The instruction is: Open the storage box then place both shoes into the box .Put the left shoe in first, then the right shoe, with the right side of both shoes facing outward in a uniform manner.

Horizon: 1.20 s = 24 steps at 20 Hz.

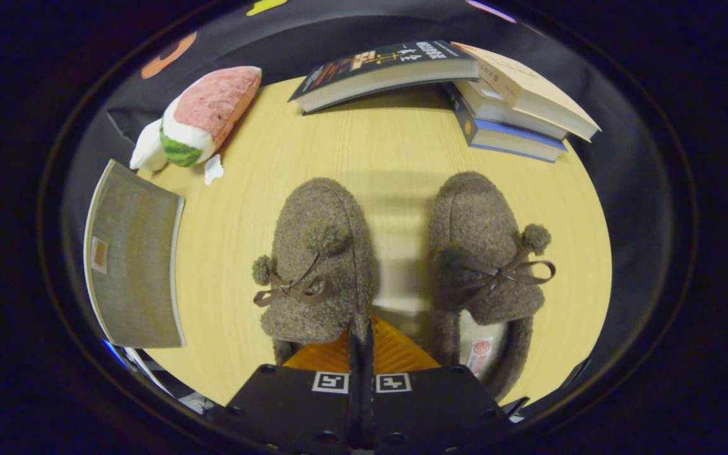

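Two brown fuzzy slippers with pom-poms and ribbon bows lie side by side on the wooden table, toes pointing away from me. The left shoe [316, 265] is just ahead of my fingers. My gripper [361, 332] is pressed together on the inner rim of its opening, with the thin wall of the shoe pinched between both fingers. The right shoe [484, 265] lies apart to the right, its pale insole showing. The grey fabric storage box [133, 259] stands to the left of the shoes with its lid down.
A watermelon-slice plush toy [203, 117] lies beyond the box at the table's far left. One book [383, 69] and a stack of books [515, 104] sit along the far edge. Bare wooden table [389, 151] stretches between the shoes and the books.
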Available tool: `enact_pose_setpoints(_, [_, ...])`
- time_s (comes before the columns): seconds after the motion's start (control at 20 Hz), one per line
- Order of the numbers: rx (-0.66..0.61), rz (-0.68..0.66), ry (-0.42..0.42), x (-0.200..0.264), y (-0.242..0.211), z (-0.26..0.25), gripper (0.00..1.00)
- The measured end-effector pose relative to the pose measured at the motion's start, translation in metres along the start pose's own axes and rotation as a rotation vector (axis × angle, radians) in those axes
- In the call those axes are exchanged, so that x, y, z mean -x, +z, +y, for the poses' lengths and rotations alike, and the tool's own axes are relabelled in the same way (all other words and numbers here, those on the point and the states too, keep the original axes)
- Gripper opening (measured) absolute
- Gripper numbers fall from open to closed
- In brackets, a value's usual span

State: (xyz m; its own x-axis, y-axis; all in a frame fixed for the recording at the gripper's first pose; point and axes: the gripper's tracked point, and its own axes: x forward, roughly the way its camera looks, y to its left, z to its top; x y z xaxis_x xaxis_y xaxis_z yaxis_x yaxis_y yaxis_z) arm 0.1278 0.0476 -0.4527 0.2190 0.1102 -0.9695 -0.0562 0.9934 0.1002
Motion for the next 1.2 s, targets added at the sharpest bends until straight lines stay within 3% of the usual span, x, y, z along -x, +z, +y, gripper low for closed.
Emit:
enact_pose_setpoints(0.25, [-0.095,0.000,0.068,0.028,-0.005,0.009,0.01])
enact_pose_setpoints(0.6, [-0.113,-0.079,0.178,0.102,-0.001,0.048,0.01])
enact_pose_setpoints(0.95, [-0.082,-0.210,0.269,0.192,0.020,0.132,0.01])
enact_pose_setpoints(1.2, [-0.032,-0.234,0.320,0.220,0.026,0.212,0.01])
